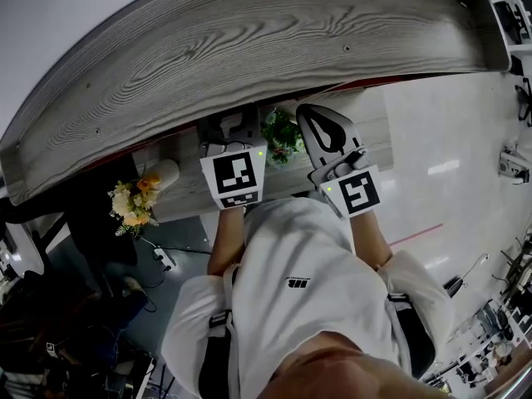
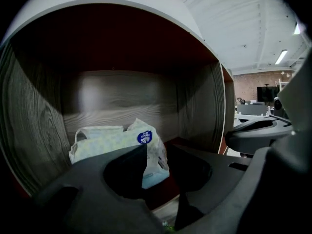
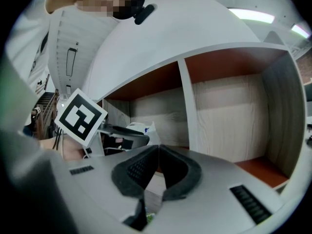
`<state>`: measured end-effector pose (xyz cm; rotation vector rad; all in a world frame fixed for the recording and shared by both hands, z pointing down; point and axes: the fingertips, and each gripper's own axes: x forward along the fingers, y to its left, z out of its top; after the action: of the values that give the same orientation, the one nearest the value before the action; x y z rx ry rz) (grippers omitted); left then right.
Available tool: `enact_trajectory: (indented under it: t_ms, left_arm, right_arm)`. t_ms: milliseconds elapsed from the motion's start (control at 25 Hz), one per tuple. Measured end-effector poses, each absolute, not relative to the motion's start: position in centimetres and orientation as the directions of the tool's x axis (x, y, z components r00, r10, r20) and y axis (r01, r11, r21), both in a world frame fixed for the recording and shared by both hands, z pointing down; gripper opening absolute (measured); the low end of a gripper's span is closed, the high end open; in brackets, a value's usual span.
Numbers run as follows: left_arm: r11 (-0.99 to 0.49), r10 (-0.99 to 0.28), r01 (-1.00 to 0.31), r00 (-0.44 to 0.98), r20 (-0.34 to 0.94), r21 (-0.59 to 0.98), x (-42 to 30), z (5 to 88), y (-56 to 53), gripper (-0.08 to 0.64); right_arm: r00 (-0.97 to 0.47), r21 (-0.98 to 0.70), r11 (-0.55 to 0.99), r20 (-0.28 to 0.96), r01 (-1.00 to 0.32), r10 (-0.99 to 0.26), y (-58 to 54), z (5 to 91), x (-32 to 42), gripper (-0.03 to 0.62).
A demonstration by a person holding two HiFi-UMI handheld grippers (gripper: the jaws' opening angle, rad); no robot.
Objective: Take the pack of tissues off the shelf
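The pack of tissues (image 2: 114, 143), pale with a blue round label, lies on the floor of a wooden shelf compartment (image 2: 122, 94), towards its left wall. My left gripper (image 2: 156, 148) is open by a narrow gap just in front of the pack, and the pack's right end shows between the tips. From the right gripper view the pack (image 3: 143, 128) sits behind the left gripper (image 3: 127, 133). My right gripper (image 3: 157, 148) is shut on nothing, outside the shelf. In the head view both grippers, left (image 1: 233, 127) and right (image 1: 309, 115), point under the shelf top (image 1: 249, 48).
A white divider (image 3: 187, 106) separates the tissue compartment from an empty one on the right. A small green plant (image 1: 283, 135) stands between the grippers, and a vase of flowers (image 1: 135, 199) is at the left. Shiny floor lies to the right.
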<state>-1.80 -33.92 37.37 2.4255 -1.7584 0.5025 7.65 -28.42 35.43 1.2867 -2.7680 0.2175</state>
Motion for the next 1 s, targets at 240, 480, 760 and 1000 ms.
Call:
enact_trajectory:
  t_ms: [240,480,760,1000]
  left_arm:
    - [-0.302,-0.906,-0.947,0.250,0.342,-0.107,-2.2,37.9,-33.9,0.073]
    - [-0.311,-0.901,-0.946,0.263,0.344,-0.090,-2.4,38.0,-33.0,0.038]
    - [-0.350,-0.893,-0.933,0.307,0.330,-0.079,-2.5,37.4,-31.1,0.034]
    - [-0.396,-0.879,-0.916,0.355,0.317,-0.072,-2.5,37.1,-29.0,0.034]
  right_arm:
    - [-0.654,-0.093,0.647,0.137,-0.757,-0.744,-28.6,35.6,7.7,0.028]
    - [-0.662,-0.084,0.657,0.130,-0.749,-0.738,-28.1,35.3,7.2,0.028]
    - [-0.654,-0.071,0.651,0.130,-0.756,-0.745,-26.5,34.9,6.7,0.028]
    - [-0.633,-0.048,0.632,0.122,-0.773,-0.765,-25.0,34.4,6.3,0.028]
